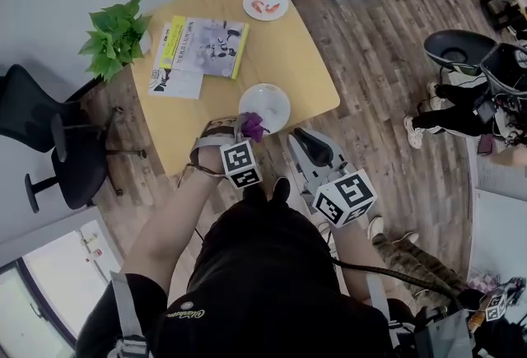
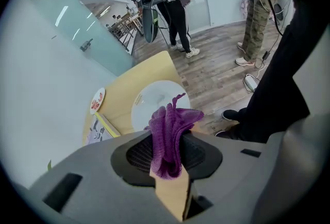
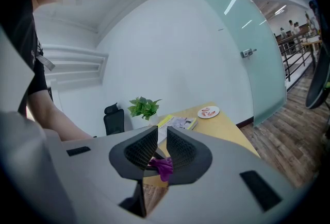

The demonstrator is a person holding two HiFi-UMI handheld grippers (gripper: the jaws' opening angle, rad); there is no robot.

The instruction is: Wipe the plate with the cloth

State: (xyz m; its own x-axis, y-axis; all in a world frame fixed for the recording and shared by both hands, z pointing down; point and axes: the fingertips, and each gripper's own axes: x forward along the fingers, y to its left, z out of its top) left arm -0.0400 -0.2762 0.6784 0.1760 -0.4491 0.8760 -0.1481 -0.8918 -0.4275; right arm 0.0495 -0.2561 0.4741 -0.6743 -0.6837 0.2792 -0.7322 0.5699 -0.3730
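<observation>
- right gripper (image 3: 162, 140) held off the table's near edge, over wood floor (image 1: 387, 60); jaws only a narrow slit apart, nothing gripped; the purple seen through the slit was the cloth in the other gripper, further off
- left gripper (image 2: 166, 152) just left of it, at the table's near edge; jaws clamped on purple cloth (image 2: 172, 120); cloth bunched, top sticking out past the tips, a lower fold hanging between the pads
- marker cubes on both grippers faced up toward the head camera
- white plate (image 1: 270, 104) on the table (image 1: 288, 52) close to the near edge, toward the near-right corner; upright, looked bare
- from the head view the cloth overlapped the plate's near-left rim; from the left gripper view the plate sat just beyond the cloth; contact between cloth and plate could not be told
- magazine (image 1: 210, 45) flat mid-table toward the left edge; a smaller leaflet (image 1: 175, 78) partly under it on its near-left side
- small plate with a red pattern (image 1: 265, 3) at the far edge, well apart from the white plate
- potted plant (image 1: 115, 37) at the far-left corner; whether on or beside the table, unclear
- black office chair (image 1: 45, 130) off the left edge, on the floor
- left gripper view also showed a standing person (image 2: 175, 6) well beyond the table by a glass partition
</observation>
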